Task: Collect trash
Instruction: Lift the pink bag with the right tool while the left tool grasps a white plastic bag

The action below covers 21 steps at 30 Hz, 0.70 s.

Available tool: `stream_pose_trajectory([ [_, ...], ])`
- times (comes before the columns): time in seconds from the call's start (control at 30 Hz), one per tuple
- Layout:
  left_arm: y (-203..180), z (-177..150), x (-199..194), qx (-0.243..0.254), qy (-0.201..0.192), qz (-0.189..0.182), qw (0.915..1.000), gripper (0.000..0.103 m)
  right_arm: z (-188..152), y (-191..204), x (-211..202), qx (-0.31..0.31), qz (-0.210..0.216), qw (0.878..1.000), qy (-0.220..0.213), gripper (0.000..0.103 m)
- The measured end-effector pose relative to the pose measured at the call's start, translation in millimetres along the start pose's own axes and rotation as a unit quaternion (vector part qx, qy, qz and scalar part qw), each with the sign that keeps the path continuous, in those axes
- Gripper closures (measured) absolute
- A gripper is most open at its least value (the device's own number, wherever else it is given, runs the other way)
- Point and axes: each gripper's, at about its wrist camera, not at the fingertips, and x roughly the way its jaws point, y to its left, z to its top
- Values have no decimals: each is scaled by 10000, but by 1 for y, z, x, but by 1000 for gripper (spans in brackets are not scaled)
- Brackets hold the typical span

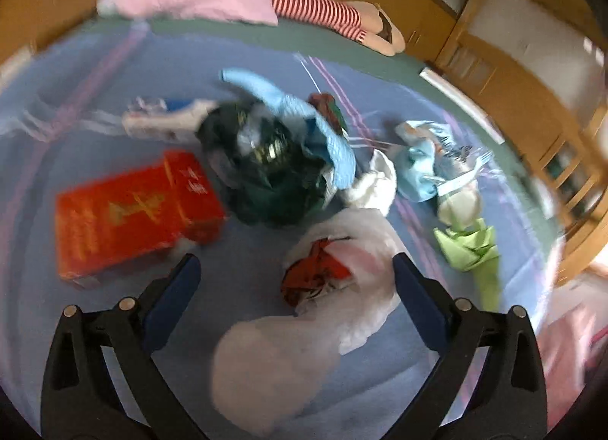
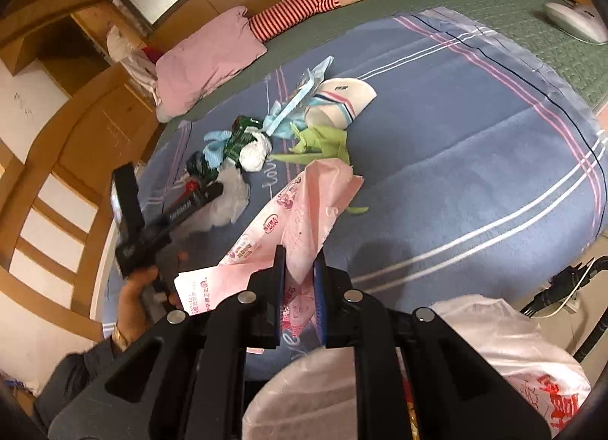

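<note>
Trash lies scattered on a blue blanket (image 1: 95,105). In the blurred left wrist view my left gripper (image 1: 296,280) is open above a white plastic bag (image 1: 361,250) with red scraps inside; its pads touch nothing. Beyond it sit a dark green crumpled wrapper (image 1: 266,173), a red box (image 1: 129,212), a white tissue (image 1: 374,185) and green paper (image 1: 471,246). My right gripper (image 2: 300,265) is shut on a pink printed plastic wrapper (image 2: 304,204), which hangs over the blanket (image 2: 456,158). The pile (image 2: 258,143) lies farther back on the left.
A pink pillow (image 2: 205,59) and a striped doll (image 2: 296,10) lie at the bed's far side by wooden cupboards (image 2: 95,128). A hand (image 2: 136,288) holds the other gripper at the left. A white bag with red print (image 2: 505,356) sits under my right gripper.
</note>
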Motion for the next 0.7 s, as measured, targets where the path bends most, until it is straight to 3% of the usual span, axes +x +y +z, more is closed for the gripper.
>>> stream_pose_trajectory([
  [0.07,8,-1,0,-285,129,-414,9987,45,-1,3,2,-9,-3,10000,18,88],
  [0.13,11,-6,-7,-463,212,-882,9948,61,-2,8,5,-8,55,10000,53,88],
  [0.23,3,-19,-26,-291,116,-829,9961,77,-5,18,6,-100,103,9999,57,88],
  [0.33,-13,-35,-53,93,-166,-473,9987,83,-10,28,1,-163,156,9997,8,88],
  [0.47,-42,-67,-106,695,-895,529,9921,83,-15,37,-14,-411,-1,9991,-120,88],
  [0.57,-48,-90,-131,653,-1027,354,9919,83,-19,40,-33,-619,-107,9979,-186,88],
  [0.7,-50,-118,-147,536,-821,-94,9951,83,-30,32,-63,-802,-383,9957,-264,88],
])
